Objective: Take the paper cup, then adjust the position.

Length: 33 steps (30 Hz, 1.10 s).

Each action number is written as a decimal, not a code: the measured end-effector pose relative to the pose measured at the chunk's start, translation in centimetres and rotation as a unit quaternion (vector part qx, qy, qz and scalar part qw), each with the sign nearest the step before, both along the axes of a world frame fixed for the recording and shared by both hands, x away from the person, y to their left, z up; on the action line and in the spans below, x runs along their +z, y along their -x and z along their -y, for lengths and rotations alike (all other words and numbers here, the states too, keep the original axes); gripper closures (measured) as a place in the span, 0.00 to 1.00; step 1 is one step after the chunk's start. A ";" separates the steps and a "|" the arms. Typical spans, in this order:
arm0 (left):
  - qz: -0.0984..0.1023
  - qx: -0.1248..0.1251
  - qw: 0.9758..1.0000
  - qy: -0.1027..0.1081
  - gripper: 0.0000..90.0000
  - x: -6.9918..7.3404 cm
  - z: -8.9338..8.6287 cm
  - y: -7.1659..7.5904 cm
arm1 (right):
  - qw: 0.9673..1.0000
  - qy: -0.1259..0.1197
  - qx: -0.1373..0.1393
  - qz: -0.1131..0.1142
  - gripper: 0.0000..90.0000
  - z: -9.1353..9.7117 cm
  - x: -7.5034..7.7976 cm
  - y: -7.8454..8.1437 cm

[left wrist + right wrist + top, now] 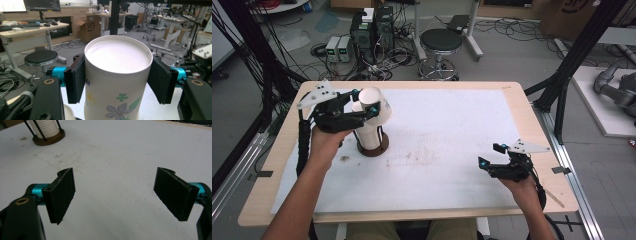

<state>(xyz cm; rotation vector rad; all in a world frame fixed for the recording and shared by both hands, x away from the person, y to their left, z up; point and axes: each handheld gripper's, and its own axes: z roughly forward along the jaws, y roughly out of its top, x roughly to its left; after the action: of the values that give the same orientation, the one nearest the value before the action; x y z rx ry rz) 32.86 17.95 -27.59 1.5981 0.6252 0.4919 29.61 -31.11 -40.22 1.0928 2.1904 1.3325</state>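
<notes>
Left gripper (117, 82) has its two jaws pressed against opposite sides of a paper cup (117, 75), holding it upside down in the air above the cup stack (369, 132) in its wooden-based holder (373, 147) at the left of the white table (452, 130); the biggest risk, I judge, is that thin paper walls buckle under too hard a squeeze, or the cup slips free under too light a one. Right gripper (117, 195) hangs spread wide and empty over bare table well to the right, too far off to steady the holder, so a careless bump from the left hand (324, 142) could tip it.
</notes>
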 end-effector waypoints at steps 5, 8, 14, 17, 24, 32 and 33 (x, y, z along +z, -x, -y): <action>-0.005 -0.016 1.000 -0.016 0.40 -1.2 1.0 0.2 | 1.000 -0.008 0.028 -0.001 0.20 -0.7 0.3 -0.3; -0.011 -0.027 0.999 -0.019 0.40 -1.8 1.5 0.3 | 0.999 -0.007 0.037 0.003 0.20 -1.2 0.5 -0.3; -0.018 -0.049 0.998 -0.023 0.40 -3.0 2.5 0.7 | 0.997 -0.015 0.074 0.003 0.20 -2.6 1.0 -0.7; -0.022 -0.062 0.997 -0.031 0.40 -3.9 3.2 1.1 | 0.994 -0.024 0.104 0.004 0.20 -3.8 1.3 -1.2; -0.032 -0.076 0.996 -0.033 0.40 -5.7 4.1 1.8 | 0.988 -0.023 0.154 0.000 0.20 -6.2 1.6 -2.0; -0.042 -0.097 0.994 -0.039 0.40 -7.2 5.2 2.4 | 0.979 -0.030 0.203 0.005 0.20 -8.6 1.8 -2.1; -0.042 -0.100 0.993 -0.040 0.40 -7.4 5.4 2.5 | 0.977 -0.030 0.212 0.005 0.20 -8.9 1.6 -2.0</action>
<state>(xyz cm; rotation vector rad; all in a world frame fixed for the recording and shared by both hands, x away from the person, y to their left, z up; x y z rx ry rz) 30.38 12.52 -34.96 1.7428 0.5053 0.3048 31.64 -22.18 -38.58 0.6516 2.4824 1.5752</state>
